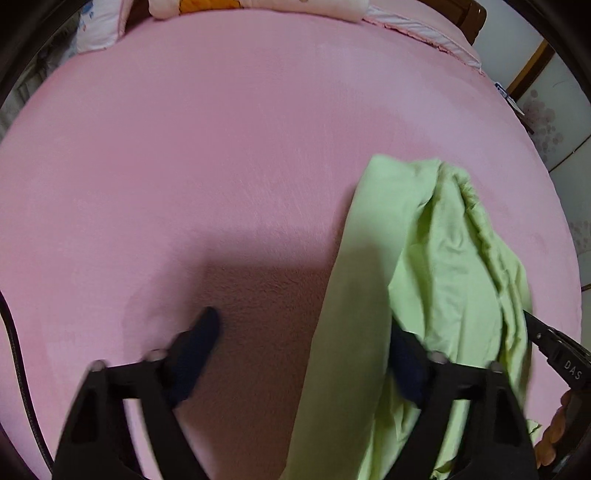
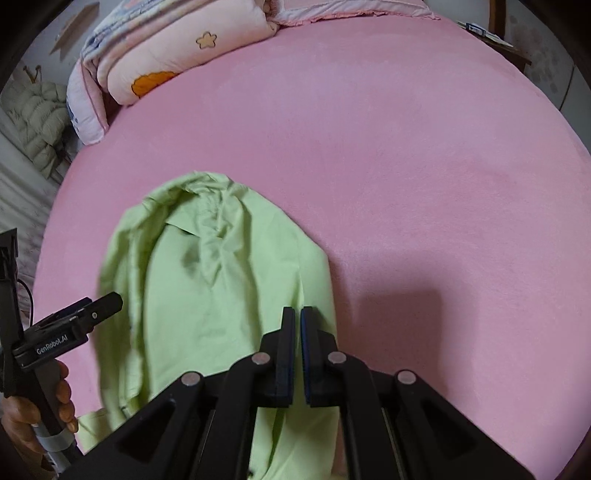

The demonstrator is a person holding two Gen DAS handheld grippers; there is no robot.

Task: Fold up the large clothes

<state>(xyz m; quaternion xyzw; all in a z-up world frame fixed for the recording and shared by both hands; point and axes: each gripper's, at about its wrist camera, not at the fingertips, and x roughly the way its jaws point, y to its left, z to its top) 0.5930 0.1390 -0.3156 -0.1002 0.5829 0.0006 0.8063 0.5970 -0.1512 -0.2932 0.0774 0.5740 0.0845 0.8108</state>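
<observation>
A light green garment [image 1: 436,258] lies bunched on the pink bed; it also shows in the right wrist view [image 2: 207,280]. My left gripper [image 1: 306,332] is open and empty, its right finger [image 1: 406,365] touching the garment's edge and its left finger over bare sheet. My right gripper [image 2: 297,321] has its jaws nearly together over the garment's right edge; cloth runs beneath and between them, so it looks shut on the garment. The left gripper also shows at the left of the right wrist view [image 2: 99,308]. The right gripper's tip shows at the right of the left wrist view [image 1: 539,332].
The pink bed sheet [image 1: 221,147] fills both views. A folded pink quilt [image 2: 166,62] and pillows lie at the head of the bed. A padded jacket [image 2: 40,122] hangs at the left. A wooden headboard [image 1: 472,22] stands at the back right.
</observation>
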